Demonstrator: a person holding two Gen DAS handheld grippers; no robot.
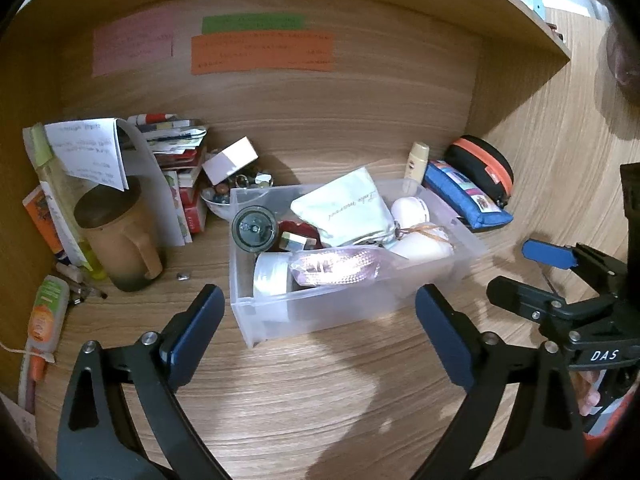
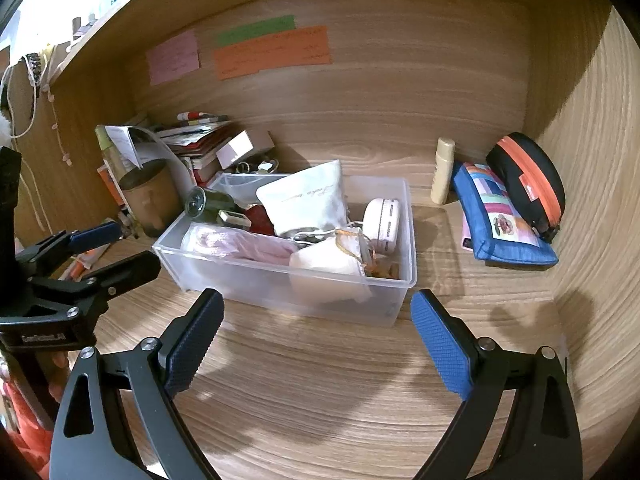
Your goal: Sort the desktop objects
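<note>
A clear plastic box (image 1: 348, 312) (image 2: 280, 284) stands mid-desk, filled with a white pouch (image 1: 344, 208) (image 2: 308, 200), a pink bag (image 1: 336, 266) (image 2: 240, 244), a dark green bottle (image 1: 254, 228) (image 2: 208, 202), a tape roll (image 1: 272, 274) and a white round case (image 2: 384, 220). My left gripper (image 1: 320, 332) is open and empty, just in front of the box. My right gripper (image 2: 318, 336) is open and empty, also in front of the box. Each gripper shows in the other's view: the right one (image 1: 520, 272), the left one (image 2: 120, 248).
A brown mug (image 1: 120, 232) (image 2: 150, 196), stacked papers and books (image 1: 176, 148) and a glue tube (image 1: 46, 312) crowd the left. A blue pencil case (image 1: 464, 196) (image 2: 504, 220), a black-orange pouch (image 1: 484, 164) (image 2: 528, 176) and a cream tube (image 2: 442, 170) lie at the right. Wooden walls enclose the desk.
</note>
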